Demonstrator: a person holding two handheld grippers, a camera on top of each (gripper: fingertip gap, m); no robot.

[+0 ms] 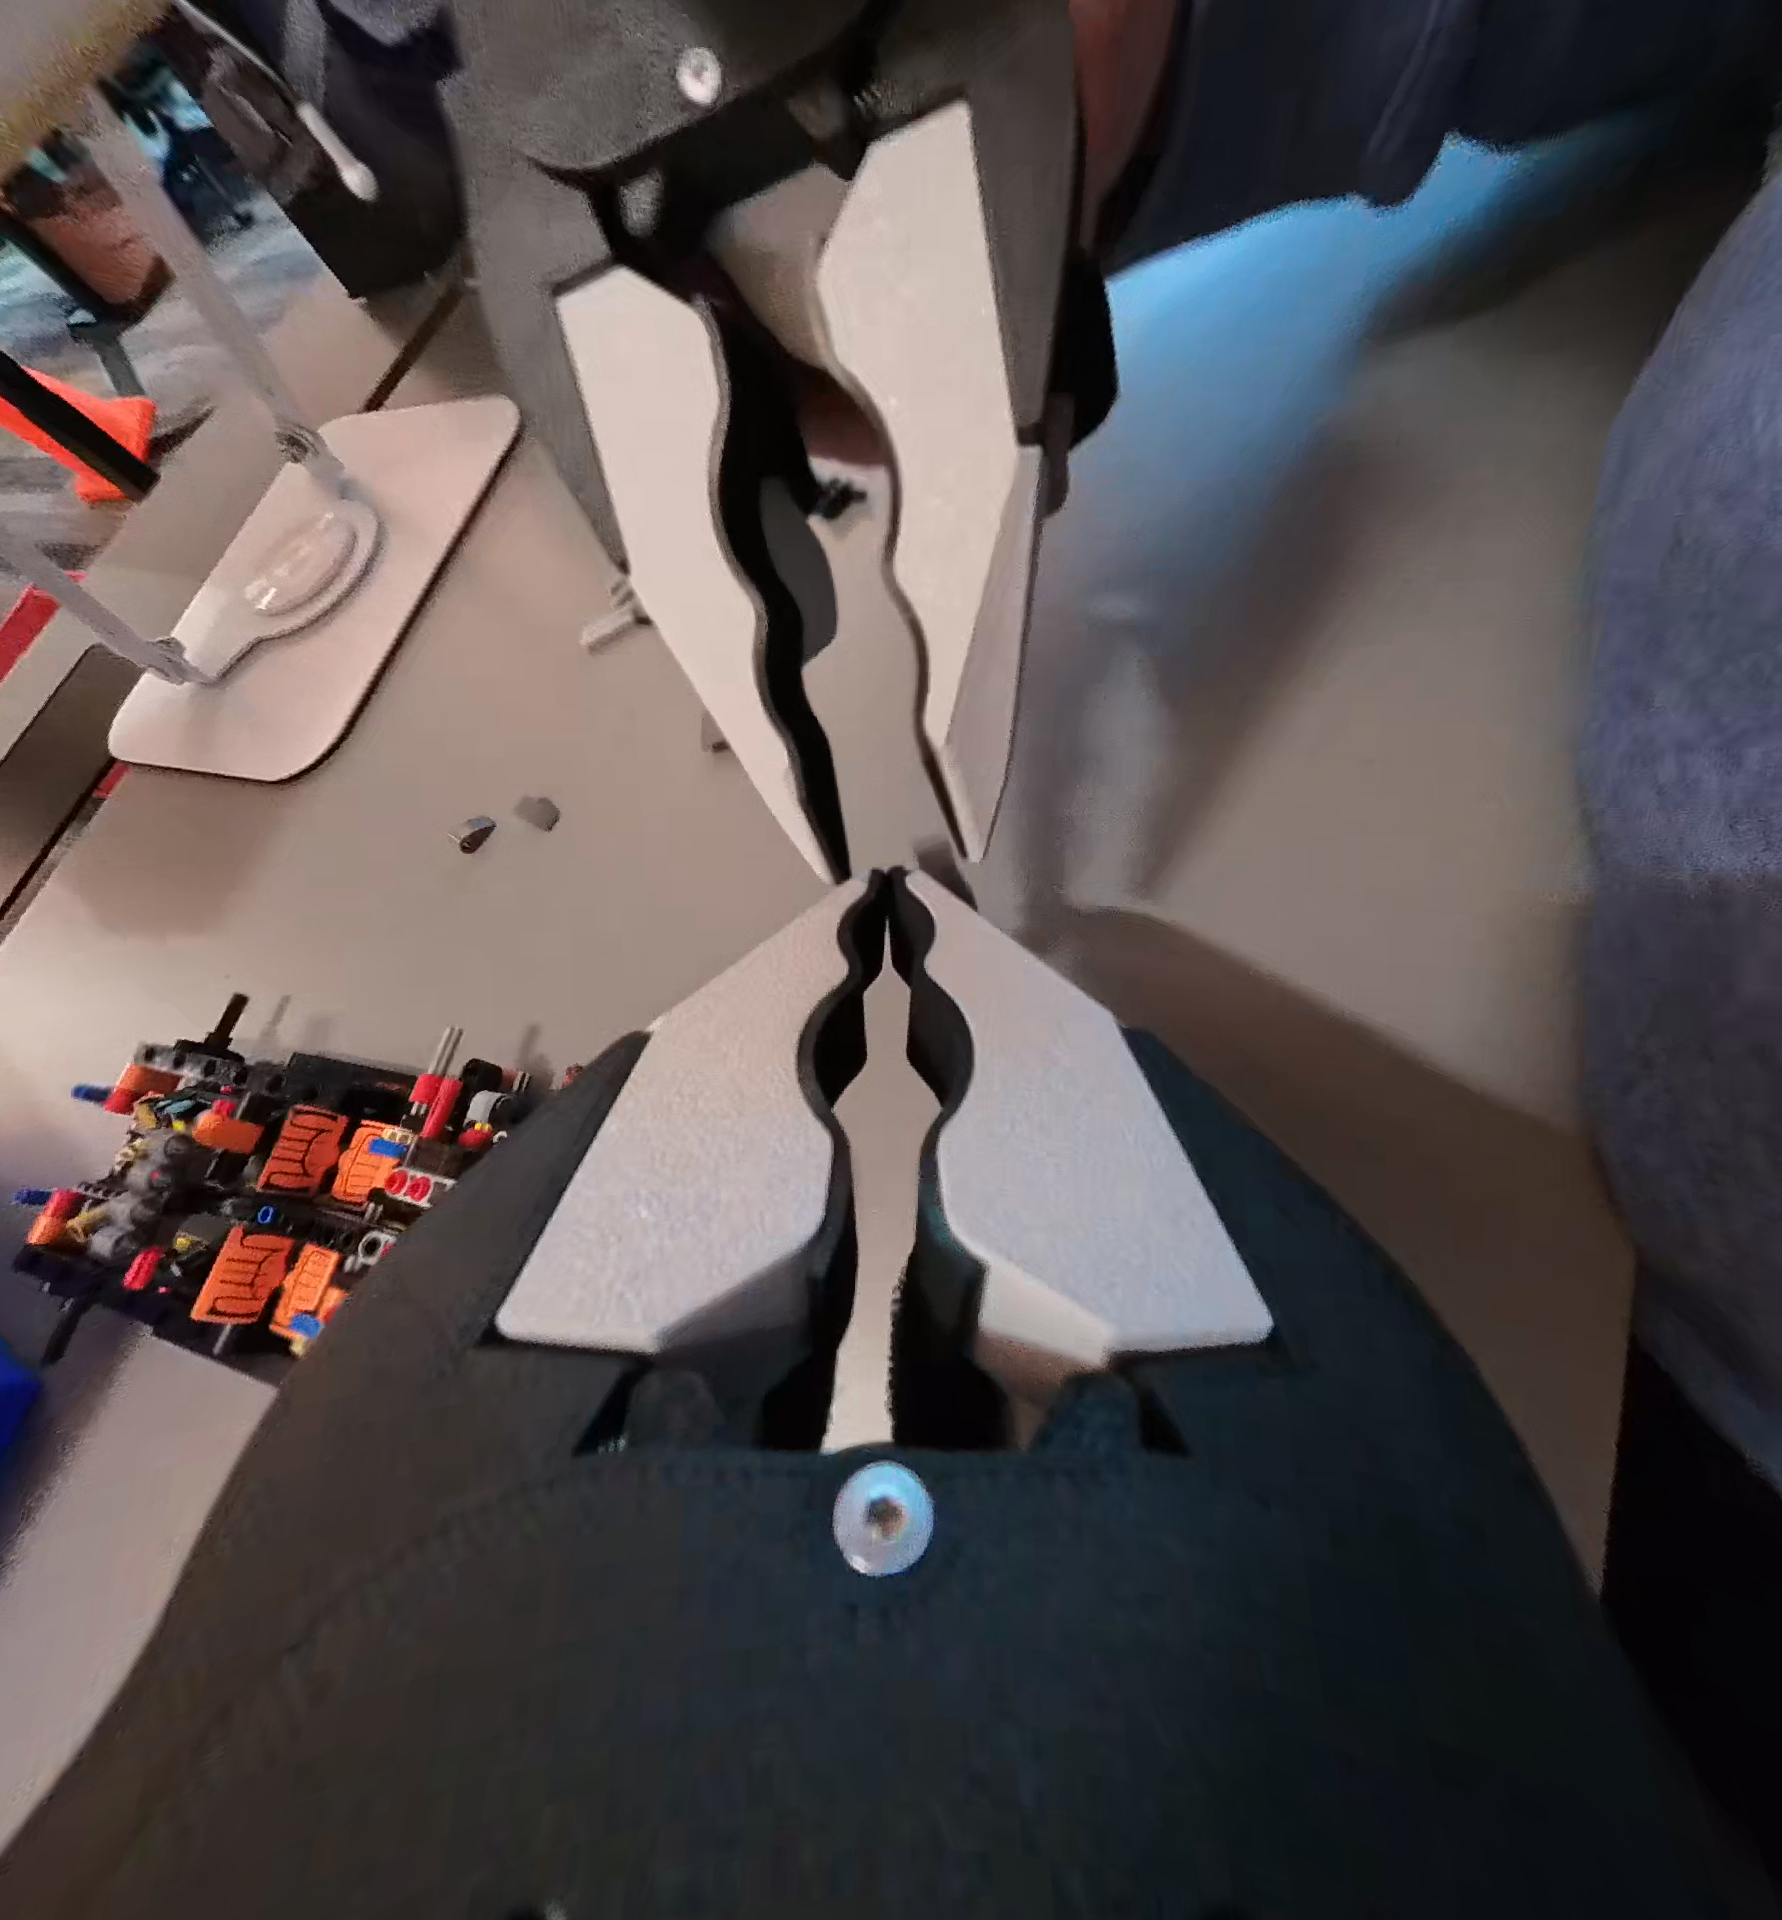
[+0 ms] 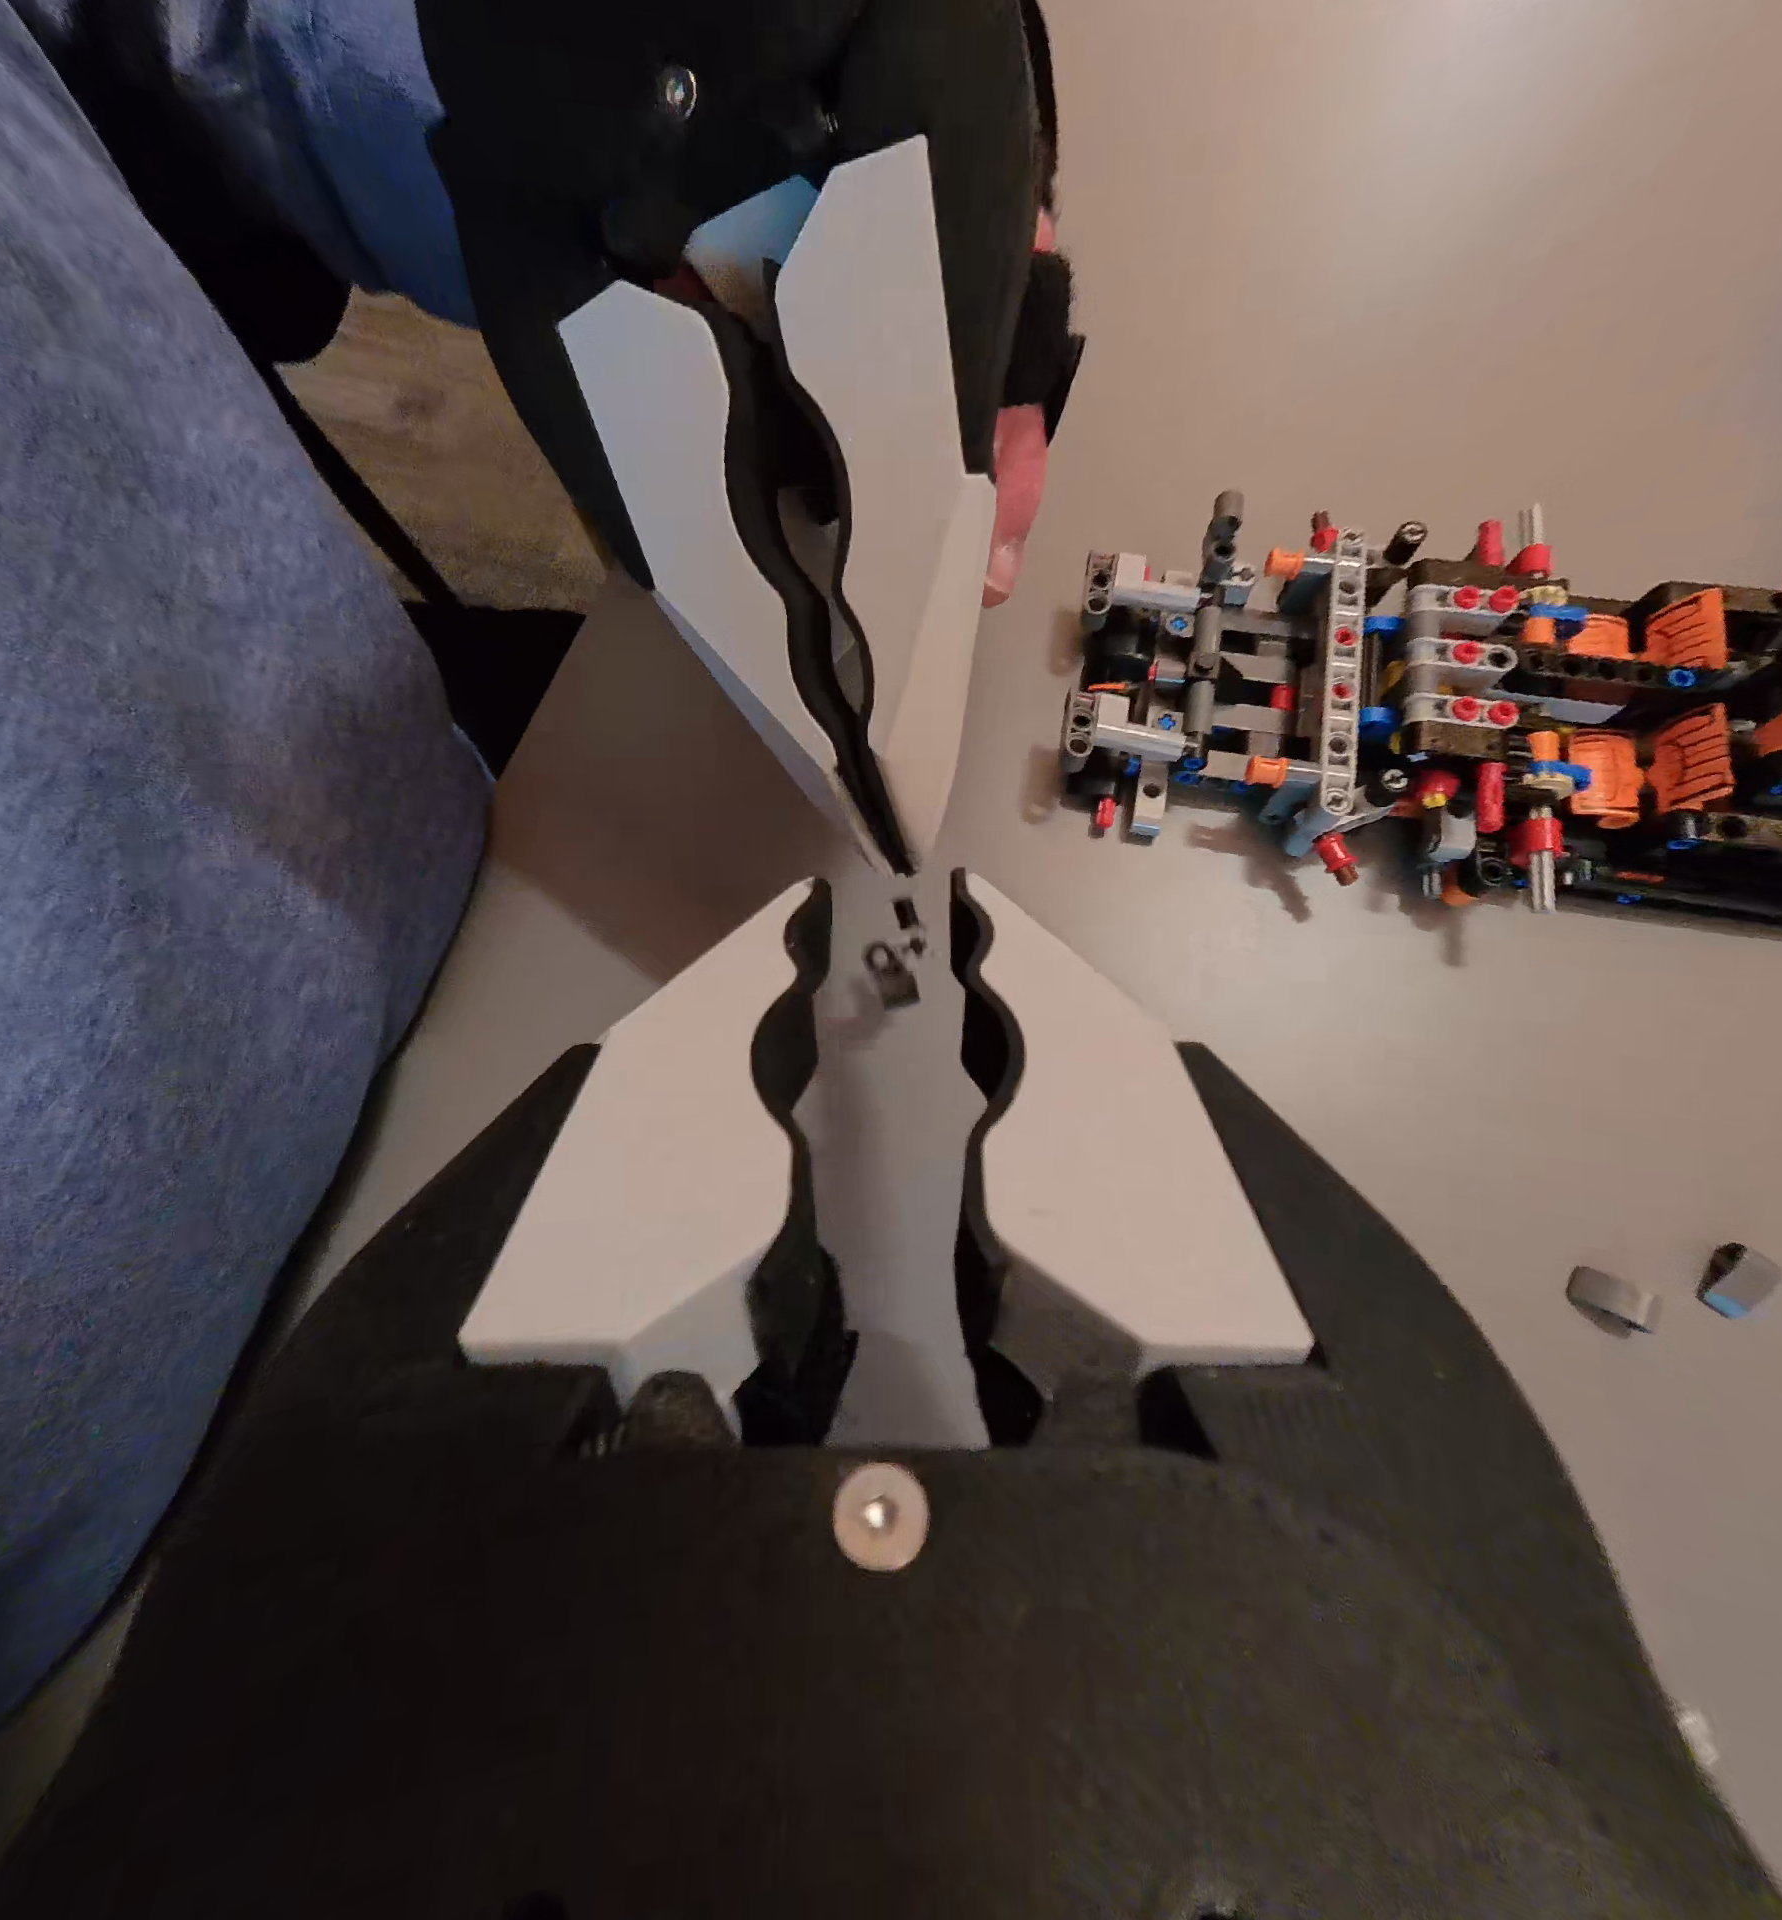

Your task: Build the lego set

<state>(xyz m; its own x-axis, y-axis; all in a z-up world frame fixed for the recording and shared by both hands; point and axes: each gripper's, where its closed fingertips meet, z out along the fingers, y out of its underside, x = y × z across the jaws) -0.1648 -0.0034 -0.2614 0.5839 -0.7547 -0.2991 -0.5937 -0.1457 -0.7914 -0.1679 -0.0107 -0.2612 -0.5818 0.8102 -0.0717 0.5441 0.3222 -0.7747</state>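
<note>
The partly built lego model (image 1: 274, 1174), black and grey with orange and red parts, lies on the grey table; it also shows in the right wrist view (image 2: 1489, 717). My two grippers meet tip to tip above the table near its edge. My left gripper (image 1: 887, 888) is shut; in the right wrist view its tips (image 2: 899, 864) seem to pinch a small black and grey lego piece (image 2: 892, 961). My right gripper (image 2: 889, 883) is open, with its fingers either side of that piece. In the left wrist view it (image 1: 902, 862) comes in from above.
Two small grey lego pieces (image 2: 1612, 1299) (image 2: 1739, 1280) lie loose on the table, also in the left wrist view (image 1: 474, 834) (image 1: 539, 812). A white stand base with a clear dome (image 1: 315, 592) is at the far left. A person's blue clothing (image 2: 139, 727) is close by. Less than 4 cm separates the two grippers' tips. The partly built lego model (image 1: 274, 1174) is about equally far from each gripper, around 20 cm. Seen from the right wrist view (image 2: 1720, 731) as well.
</note>
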